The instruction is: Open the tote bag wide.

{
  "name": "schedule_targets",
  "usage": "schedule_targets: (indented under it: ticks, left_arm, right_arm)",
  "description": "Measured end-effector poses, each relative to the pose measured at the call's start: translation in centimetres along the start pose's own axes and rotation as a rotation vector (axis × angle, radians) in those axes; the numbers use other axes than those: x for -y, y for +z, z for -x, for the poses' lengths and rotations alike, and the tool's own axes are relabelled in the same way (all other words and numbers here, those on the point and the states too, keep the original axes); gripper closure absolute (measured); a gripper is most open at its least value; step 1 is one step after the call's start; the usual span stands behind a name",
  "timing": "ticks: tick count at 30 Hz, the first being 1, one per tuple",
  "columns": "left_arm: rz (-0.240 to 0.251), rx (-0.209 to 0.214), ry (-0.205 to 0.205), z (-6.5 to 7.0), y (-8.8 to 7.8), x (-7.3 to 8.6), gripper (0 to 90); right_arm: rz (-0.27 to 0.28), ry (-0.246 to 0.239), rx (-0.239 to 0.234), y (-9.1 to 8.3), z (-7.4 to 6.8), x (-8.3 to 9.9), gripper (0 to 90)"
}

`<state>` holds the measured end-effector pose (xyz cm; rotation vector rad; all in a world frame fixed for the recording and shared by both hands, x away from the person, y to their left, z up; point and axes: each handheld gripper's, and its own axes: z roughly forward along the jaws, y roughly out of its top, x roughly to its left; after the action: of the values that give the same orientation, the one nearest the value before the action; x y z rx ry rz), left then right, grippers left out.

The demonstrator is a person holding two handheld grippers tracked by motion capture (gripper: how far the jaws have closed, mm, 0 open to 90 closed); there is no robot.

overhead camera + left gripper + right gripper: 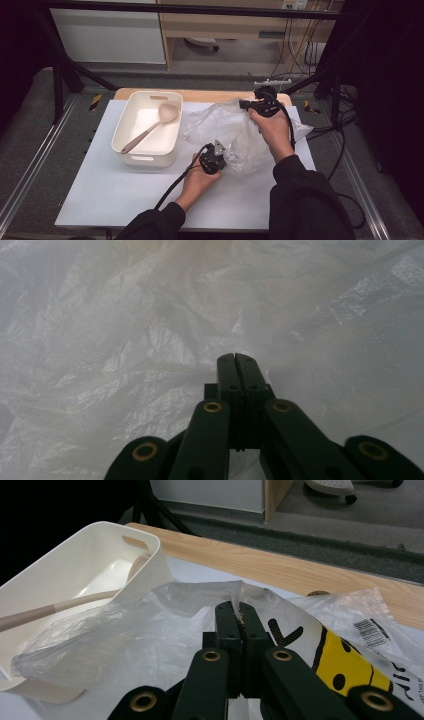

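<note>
On the white table (pixel 125 200), right of the cream tub (pixel 131 125), we see a crumpled clear plastic bag (pixel 220 127) pulled up between the two hand-held grippers. The left gripper (pixel 235 356) has its jaws pressed together on the film at the bag's near edge; in its own view everything beyond the jaws is hazy, wrinkled plastic, and we cannot make out what lies behind it. The right gripper (pixel 236 605) is likewise clamped on a fold of the bag at its far upper edge, above the table, with a thin ridge of film pinched between the jaws. From the right gripper view a yellow printed patch (pixel 345 667) with black marks and a barcode label (pixel 371 630) show through the bag, cut off at the frame edge. A pale wooden spoon (pixel 150 129) lies slantwise in the tub, its handle partly veiled by plastic in that view. What the bag contains we cannot tell
</note>
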<state>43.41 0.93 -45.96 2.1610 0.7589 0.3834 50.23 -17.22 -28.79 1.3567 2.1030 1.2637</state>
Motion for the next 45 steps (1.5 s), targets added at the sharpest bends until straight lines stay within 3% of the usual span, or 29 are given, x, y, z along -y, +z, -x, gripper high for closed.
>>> schedule_targets:
  ticks: [18,32,35,39,45]
  left_arm:
    - [-0.006,0.012,-0.006,-0.2,0.0,0.0,90.0]
    - [-0.004,0.004,0.005,0.0,-0.3,0.1,90.0]
    - [0.021,0.013,-0.02,-0.2,-1.4,-0.1,90.0]
    - [0.044,0.018,0.0,-0.5,-3.9,-0.5,90.0]
    - [0.078,0.058,-0.004,-0.7,-8.1,-0.7,90.0]
  right_arm:
    - [0.013,0.022,0.002,0.3,0.5,-1.0,90.0]
    - [-0.022,-0.005,-0.006,1.2,-0.4,-0.5,90.0]
    - [-0.022,-0.003,-0.008,1.1,-0.4,-0.3,90.0]
    - [-0.03,-0.001,-0.012,1.1,-0.4,0.1,90.0]
    - [-0.037,-0.004,-0.02,1.1,-0.5,0.7,90.0]
